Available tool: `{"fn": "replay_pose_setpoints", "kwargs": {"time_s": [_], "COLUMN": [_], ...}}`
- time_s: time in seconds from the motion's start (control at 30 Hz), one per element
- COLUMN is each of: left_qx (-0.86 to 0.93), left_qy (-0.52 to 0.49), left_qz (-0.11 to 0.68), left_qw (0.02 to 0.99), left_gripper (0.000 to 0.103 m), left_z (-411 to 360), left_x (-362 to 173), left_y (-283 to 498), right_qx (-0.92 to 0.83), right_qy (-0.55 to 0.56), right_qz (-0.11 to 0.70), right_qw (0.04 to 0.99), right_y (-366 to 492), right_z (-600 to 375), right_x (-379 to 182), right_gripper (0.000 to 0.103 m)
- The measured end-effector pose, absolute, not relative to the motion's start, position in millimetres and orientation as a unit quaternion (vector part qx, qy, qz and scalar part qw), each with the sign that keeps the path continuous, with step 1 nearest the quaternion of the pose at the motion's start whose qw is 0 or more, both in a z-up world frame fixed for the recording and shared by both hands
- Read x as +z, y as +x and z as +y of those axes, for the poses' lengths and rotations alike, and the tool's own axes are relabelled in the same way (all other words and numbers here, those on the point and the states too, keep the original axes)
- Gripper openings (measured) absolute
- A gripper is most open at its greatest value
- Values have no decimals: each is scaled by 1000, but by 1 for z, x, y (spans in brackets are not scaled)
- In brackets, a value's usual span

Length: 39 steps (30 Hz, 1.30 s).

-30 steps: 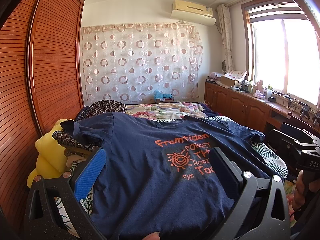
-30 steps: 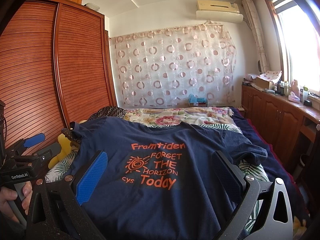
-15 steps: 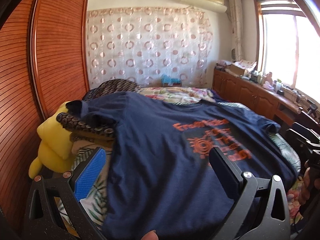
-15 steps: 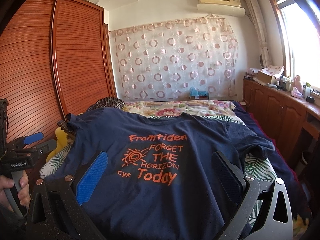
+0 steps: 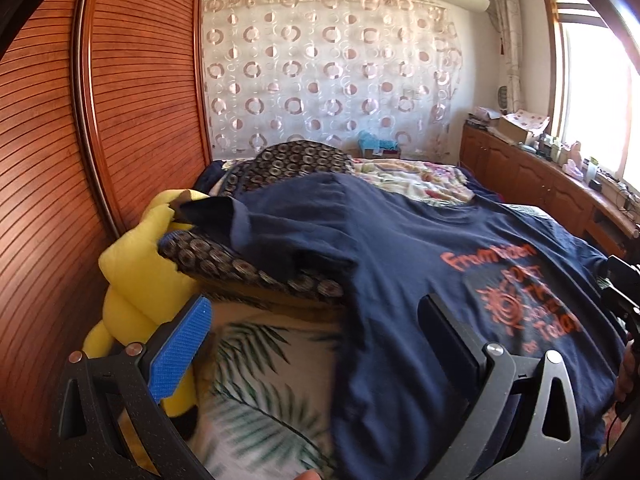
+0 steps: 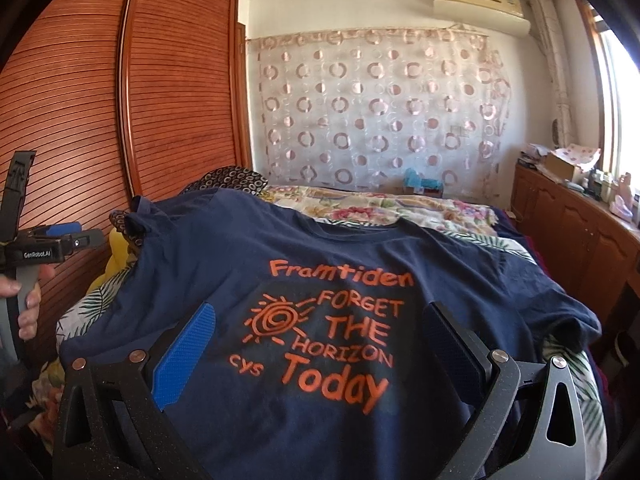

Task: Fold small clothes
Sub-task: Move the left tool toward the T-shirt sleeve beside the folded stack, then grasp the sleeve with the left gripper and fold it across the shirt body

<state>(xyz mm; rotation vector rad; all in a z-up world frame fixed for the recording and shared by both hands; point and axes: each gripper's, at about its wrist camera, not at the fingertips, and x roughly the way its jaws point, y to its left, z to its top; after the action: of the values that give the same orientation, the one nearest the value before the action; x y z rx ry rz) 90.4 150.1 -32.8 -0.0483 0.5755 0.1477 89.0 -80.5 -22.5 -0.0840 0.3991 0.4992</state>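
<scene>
A navy T-shirt (image 6: 332, 264) lies spread face up on the bed (image 5: 256, 364), filling the lower middle of the right wrist view and the right half of the left wrist view. Its long axis runs from the bottom of the frame up toward the patterned curtain (image 6: 376, 108): the collar points away toward the curtain, and the hem lies nearest, under the cameras. The orange print (image 6: 328, 328) reads upright from this side. One sleeve (image 5: 228, 224) reaches toward the left of the frame, draped over a dark ring-patterned pillow (image 5: 248, 268) beside a yellow plush toy (image 5: 136, 264); the other sleeve (image 6: 560, 308) lies rumpled at the right of the frame.

The left gripper (image 5: 316, 344) hovers above the shirt's left edge with its jaws spread wide, one finger over the leaf-print sheet (image 5: 260, 392), the other over navy cloth, gripping nothing. The right gripper (image 6: 320, 340) hangs over the printed chest, its jaws likewise wide apart and holding nothing. A slatted wooden wardrobe (image 6: 120, 112) fills the left of both frames.
</scene>
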Motion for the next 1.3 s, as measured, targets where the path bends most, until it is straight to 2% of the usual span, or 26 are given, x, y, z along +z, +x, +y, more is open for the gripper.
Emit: {"fn": "replay_pose_setpoints", "kwargs": {"time_s": [0.17,0.33,0.37,0.43,0.5,0.67,0.8,0.87,0.93,1.07,1.3], "left_qx": [81,76,76,73,74,78,81,81,82,67,-12], "left_qy": [-43,-71,-74,-76,-81,-87,-80,-72,-68,-43,-2], "left_qz": [295,298,297,302,314,346,367,371,369,353,329], "left_qw": [951,949,949,947,943,931,923,922,923,932,944], "left_gripper": [98,98,94,76,72,46,32,17,6,3,2], "left_z": [183,202,206,213,220,238,246,248,250,238,174], "left_x": [-32,-33,-33,-32,-34,-42,-50,-50,-45,-25,23], "left_y": [119,143,151,163,178,200,210,214,216,221,243], "right_qx": [258,267,272,278,296,330,352,358,359,353,329], "right_qy": [-20,-18,-24,-40,-59,-63,-56,-59,-66,-78,-69], "right_qz": [208,194,191,184,193,227,230,230,231,233,236], "right_qw": [943,944,943,942,934,914,905,903,902,903,912], "right_y": [119,148,154,165,178,198,208,220,224,234,247], "right_z": [-88,-84,-82,-67,-56,-50,-60,-55,-56,-51,-63], "right_x": [-11,1,2,-1,-4,-6,2,4,3,0,3], "right_gripper": [103,103,103,103,103,103,103,103,103,103,103]}}
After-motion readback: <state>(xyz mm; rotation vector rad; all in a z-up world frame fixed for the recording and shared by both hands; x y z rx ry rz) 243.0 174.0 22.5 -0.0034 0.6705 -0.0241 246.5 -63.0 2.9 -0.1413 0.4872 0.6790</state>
